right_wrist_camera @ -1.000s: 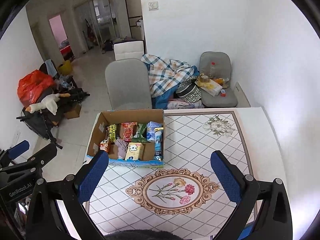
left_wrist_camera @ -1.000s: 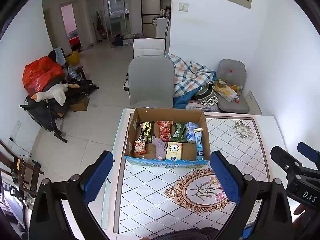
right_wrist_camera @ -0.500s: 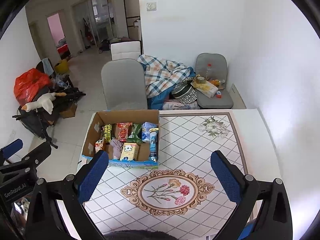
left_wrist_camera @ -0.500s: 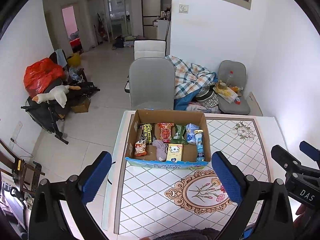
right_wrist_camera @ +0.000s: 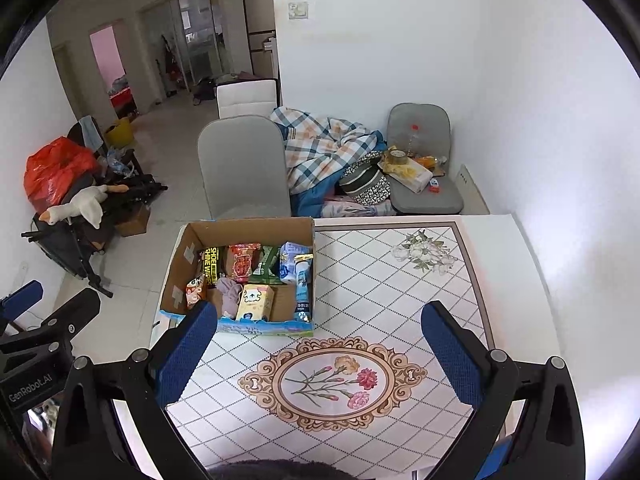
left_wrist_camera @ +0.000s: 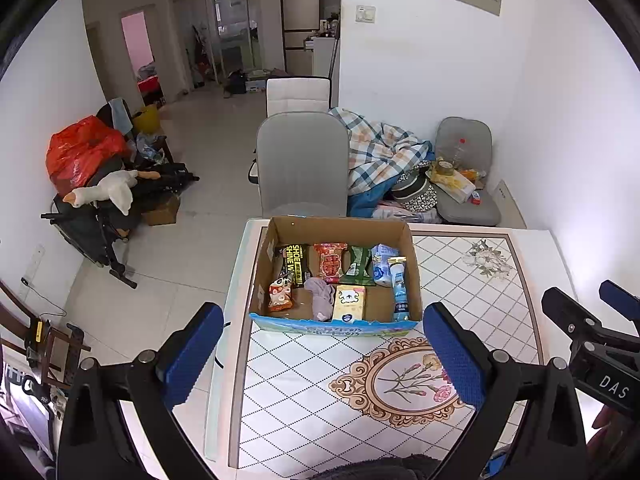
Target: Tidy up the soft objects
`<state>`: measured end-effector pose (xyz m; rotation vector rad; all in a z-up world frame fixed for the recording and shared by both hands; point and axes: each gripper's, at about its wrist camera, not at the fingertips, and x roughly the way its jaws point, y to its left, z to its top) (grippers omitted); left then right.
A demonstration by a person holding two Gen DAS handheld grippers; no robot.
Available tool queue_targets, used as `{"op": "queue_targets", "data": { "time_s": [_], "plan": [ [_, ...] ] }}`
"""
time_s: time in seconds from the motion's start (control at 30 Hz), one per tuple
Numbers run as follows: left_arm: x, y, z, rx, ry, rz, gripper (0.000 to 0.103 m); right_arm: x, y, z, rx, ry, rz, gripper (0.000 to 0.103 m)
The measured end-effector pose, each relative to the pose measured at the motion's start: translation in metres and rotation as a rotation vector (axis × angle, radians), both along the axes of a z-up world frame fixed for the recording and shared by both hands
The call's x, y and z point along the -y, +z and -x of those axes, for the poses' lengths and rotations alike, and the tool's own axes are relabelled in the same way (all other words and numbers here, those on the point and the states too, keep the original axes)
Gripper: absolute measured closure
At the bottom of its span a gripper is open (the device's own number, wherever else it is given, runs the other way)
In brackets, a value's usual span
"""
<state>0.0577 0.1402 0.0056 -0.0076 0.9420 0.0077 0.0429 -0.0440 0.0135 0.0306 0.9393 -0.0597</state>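
Hidden bits: a dark fuzzy thing [left_wrist_camera: 376, 468] is being cut off by the bottom edge in both views, so what it is can't be told.
Box: the cardboard box [left_wrist_camera: 336, 226] is being kept on the table [left_wrist_camera: 532, 248], at its far left part.
Soft stuff: a purple cloth [left_wrist_camera: 320, 296] is being shown inside the box, between an orange snack bag [left_wrist_camera: 280, 294] and a yellow tissue pack [left_wrist_camera: 349, 302].
Left gripper [left_wrist_camera: 322, 360]: jaws are being held wide apart, nothing grasped.
Right gripper [right_wrist_camera: 320, 354]: same, spread and empty.
View differences: the right view's left pad [right_wrist_camera: 186, 354] is covering the box's near corner, which is only being shown in the left view.
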Motion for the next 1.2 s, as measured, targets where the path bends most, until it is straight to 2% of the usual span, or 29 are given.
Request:
{"op": "queue_targets", "data": {
  "time_s": [1.2],
  "plan": [
    [0.0022,-0.0006,-0.0036,0.007,-0.009,0.002,0.001,0.0021,0.0017,0.0044,0.005,-0.027,0.004,0.000]
  ]
}}
